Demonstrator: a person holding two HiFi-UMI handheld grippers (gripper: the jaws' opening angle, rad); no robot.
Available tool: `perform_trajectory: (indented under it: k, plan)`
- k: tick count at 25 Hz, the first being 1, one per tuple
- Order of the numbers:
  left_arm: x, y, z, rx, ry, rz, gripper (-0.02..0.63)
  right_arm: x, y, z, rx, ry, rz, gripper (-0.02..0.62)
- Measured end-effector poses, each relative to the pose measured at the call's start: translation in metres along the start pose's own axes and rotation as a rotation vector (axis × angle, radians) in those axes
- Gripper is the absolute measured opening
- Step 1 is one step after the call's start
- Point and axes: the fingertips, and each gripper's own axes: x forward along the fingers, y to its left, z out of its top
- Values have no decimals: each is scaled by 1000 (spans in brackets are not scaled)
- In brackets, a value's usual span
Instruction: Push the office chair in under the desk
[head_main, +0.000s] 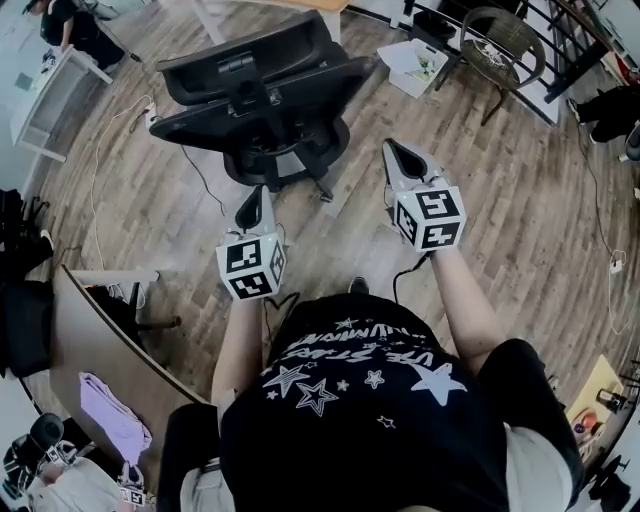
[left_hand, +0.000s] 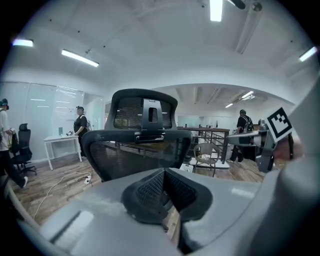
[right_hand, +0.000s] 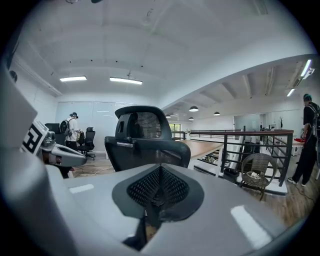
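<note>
Backrest of the office chair (head_main: 262, 95) faces you broadside, straight ahead on the floor. Its wide axis runs across your line. The desk (right_hand: 212, 146) looks to be the wooden top just beyond it, so the push should go straight forward. Your left gripper (head_main: 258, 200) is the nearer one, lined up with the chair's base. Your right gripper (head_main: 398, 155) sits off the chair's right side. Neither touches the chair yet. Both have their jaws fully closed with nothing between them. Your forearms reach out roughly parallel, jaws pointing at the backrest.
</note>
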Motion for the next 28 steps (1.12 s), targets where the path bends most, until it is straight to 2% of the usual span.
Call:
perform_trajectory:
  k: [4,8,13,17,20,21,22,23,24,25,26,28]
  plan:
    - [4,-10,0,3,-5,-22,2,1,-5,-3,21,4,12,2]
    - [6,-20,1,-46,-21,-42,2,4,-10,-5,26,6,30,2]
    - [9,-12,2,-21,-43,35,2,9,-14,-8,-23,2,64,2]
    - [7,3,8,66,-56,120,2,17,-18,-9,-130,-5,45,3]
    - [6,14,16,86,-64,150,3,24,-20,-3,-193,-7,33,7]
    - [6,16,19,97,-79,147,64,26,-19,-2,-209,-7,40,54]
    - [7,18,22,115,-102,144,154,29,-17,-1,-229,-8,46,129]
    - [9,21,25,143,-129,148,310,33,-16,-1,-256,-8,48,189]
    - [11,26,27,183,-151,160,414,38,-15,-2,-287,-5,45,275]
    - [14,30,28,228,-157,173,431,44,-15,-2,-317,2,40,376]
    - [18,35,27,268,-149,183,448,50,-15,-3,-343,12,37,422]
    - [27,42,26,322,-119,183,466,62,-13,-6,-374,36,35,433]
